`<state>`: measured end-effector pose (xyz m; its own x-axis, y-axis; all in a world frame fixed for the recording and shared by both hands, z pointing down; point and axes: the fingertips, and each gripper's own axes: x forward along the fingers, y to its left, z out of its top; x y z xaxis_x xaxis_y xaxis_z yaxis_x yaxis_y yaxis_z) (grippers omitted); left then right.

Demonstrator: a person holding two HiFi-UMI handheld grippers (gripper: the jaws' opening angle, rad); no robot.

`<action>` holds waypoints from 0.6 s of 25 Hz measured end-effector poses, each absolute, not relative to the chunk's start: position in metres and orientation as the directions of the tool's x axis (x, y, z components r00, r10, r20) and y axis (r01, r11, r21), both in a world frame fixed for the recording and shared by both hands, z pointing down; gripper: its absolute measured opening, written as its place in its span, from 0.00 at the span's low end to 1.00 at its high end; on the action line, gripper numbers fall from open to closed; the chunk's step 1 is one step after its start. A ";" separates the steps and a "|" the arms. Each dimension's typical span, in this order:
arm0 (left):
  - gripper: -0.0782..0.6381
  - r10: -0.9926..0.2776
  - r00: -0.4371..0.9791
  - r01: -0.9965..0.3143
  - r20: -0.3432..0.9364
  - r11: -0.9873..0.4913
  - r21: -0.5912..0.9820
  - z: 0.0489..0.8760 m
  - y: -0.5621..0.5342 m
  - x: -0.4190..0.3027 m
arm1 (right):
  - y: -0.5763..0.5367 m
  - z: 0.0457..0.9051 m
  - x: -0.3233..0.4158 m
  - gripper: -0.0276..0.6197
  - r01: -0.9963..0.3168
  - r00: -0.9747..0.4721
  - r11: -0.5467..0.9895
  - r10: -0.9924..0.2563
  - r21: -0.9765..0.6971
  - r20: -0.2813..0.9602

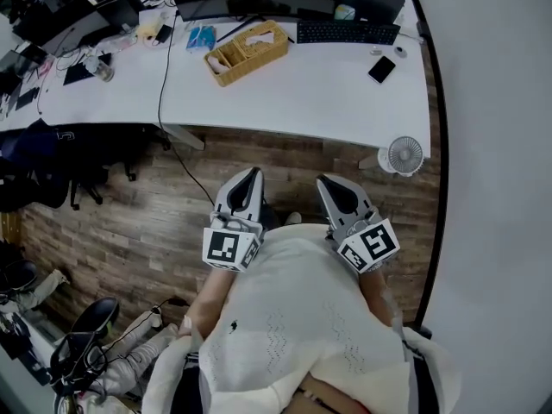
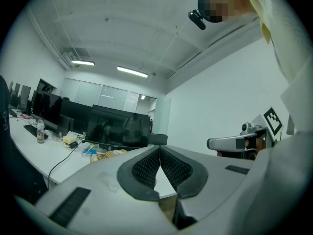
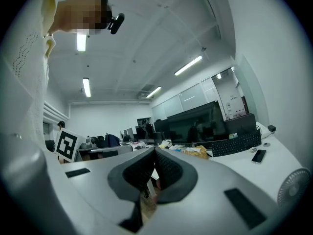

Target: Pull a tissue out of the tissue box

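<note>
On the white desk (image 1: 328,93) at the far edge of the head view stands one tissue box (image 1: 247,50), a woven basket-like holder set at a slant. Close by it are one black keyboard (image 1: 348,33) to its right, one dark phone (image 1: 381,69) nearer the desk's right end, and one blue packet (image 1: 201,37) just to its left. One small white fan (image 1: 404,155) sits below the desk's front edge on the wooden floor (image 1: 129,222). Two grippers show, one in each hand, held side by side in front of the person's white sweater (image 1: 302,317) and above the floor, each carrying one cube with square markers. The left gripper (image 1: 254,174) has its jaws pressed together with nothing between them, as its own view shows the ribbed pads (image 2: 146,165) meeting at the tip. The right gripper (image 1: 324,182) likewise has its jaws closed tip to tip and holds nothing. The tissue box lies well apart from both grippers, ahead of them across the strip of floor and the front part of the desk, slightly nearer the left gripper's line than the right's. From the left gripper view it appears just left of the jaws, in front of the dark monitors (image 2: 117,126); from the right gripper view it sits just right of the jaws, beside the keyboard.
</note>
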<state>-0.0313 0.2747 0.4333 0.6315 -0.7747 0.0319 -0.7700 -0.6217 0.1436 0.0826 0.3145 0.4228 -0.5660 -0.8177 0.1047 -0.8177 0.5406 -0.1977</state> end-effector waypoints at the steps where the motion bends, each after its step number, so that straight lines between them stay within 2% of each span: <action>1: 0.13 -0.779 0.626 -0.774 0.033 -0.617 0.144 0.434 0.274 -0.032 | 0.313 0.424 0.083 0.04 -0.816 -0.569 0.543 -0.815 -0.196 0.110; 15: 0.13 -0.774 0.632 -0.769 0.030 -0.621 0.150 0.439 0.241 -0.016 | 0.282 0.430 0.095 0.04 -0.829 -0.557 0.536 -0.817 -0.158 0.153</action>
<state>-0.0164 0.2409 0.4388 0.6319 -0.7745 0.0302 -0.7689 -0.6215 0.1504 0.0954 0.2817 0.4301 -0.5566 -0.8166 0.1529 -0.8294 0.5358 -0.1580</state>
